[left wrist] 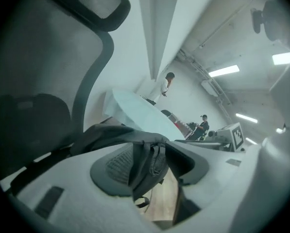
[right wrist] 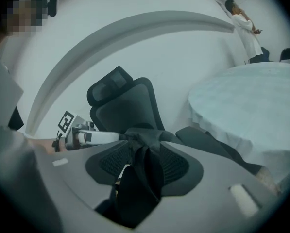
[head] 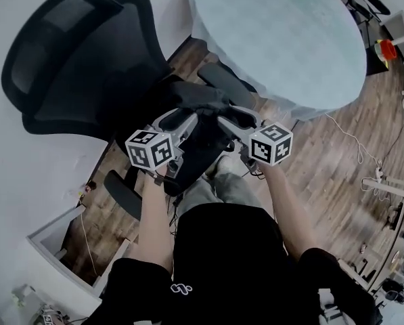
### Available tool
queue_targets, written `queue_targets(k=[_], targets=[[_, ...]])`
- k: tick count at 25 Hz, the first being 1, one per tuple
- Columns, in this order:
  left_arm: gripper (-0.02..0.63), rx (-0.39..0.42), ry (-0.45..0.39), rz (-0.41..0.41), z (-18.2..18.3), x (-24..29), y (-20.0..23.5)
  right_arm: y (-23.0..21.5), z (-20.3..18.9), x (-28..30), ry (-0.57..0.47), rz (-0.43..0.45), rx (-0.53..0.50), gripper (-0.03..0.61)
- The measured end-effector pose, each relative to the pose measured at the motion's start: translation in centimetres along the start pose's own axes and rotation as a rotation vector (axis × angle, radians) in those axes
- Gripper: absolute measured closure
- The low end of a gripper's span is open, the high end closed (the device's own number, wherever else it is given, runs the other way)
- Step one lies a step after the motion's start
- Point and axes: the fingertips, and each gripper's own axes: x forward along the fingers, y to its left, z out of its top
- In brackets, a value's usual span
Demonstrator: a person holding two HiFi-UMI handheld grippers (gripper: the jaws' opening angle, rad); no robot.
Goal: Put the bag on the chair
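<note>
A black bag point(head: 200, 101) lies on the seat of the black mesh office chair point(head: 73, 59); black on black, its outline is hard to separate. My left gripper point(head: 178, 122) and right gripper point(head: 233, 120) meet over it from either side. In the left gripper view the bag's strap point(left wrist: 148, 152) hangs between the spread jaws of the left gripper point(left wrist: 152, 169), and the pads stand off it. The right gripper point(right wrist: 145, 168) is open too, with a dark fold of the bag point(right wrist: 141, 178) loose between its pads. The chair's backrest point(right wrist: 120, 106) rises behind.
A round table with a pale cloth point(head: 283, 39) stands close to the chair's right. A white box point(head: 59, 239) sits on the wooden floor at lower left. Cables point(head: 344, 137) trail at the right. People point(right wrist: 242, 28) stand by the far wall.
</note>
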Motion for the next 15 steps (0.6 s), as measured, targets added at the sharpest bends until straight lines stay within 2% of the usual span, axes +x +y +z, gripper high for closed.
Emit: queue_targets(k=[2,4,8,10,13,15], targets=[[0.413,0.069,-0.012,0.089,0.6,-0.6,-0.2,-0.2,1.2,-0.3,-0.042,-0.008,0.017,0.368],[0.437,0.12,-0.054,0.145,1.8,-1.5,-1.0,0.3,2.4,-0.2,-0.073,0.001,0.017,0.371],[0.54,0.139,-0.189,0.166,5.6,-2.9,-2.6,2.2,4.9,0.9,-0.136,0.02,-0.018,0.401],[0.618,0.138,-0.256,0.185,7.5,-3.6,-2.9,3.2,6.2,1.3,-0.181,0.024,-0.033,0.455],[0.617,0.157,-0.318,0.201,10.3,-4.0,-3.5,4.4,9.1,1.4,-0.262,0.03,-0.039,0.576],[0.617,0.186,-0.34,0.243,11.9,-4.1,-3.7,5.1,11.1,1.4,-0.304,0.035,-0.042,0.575]])
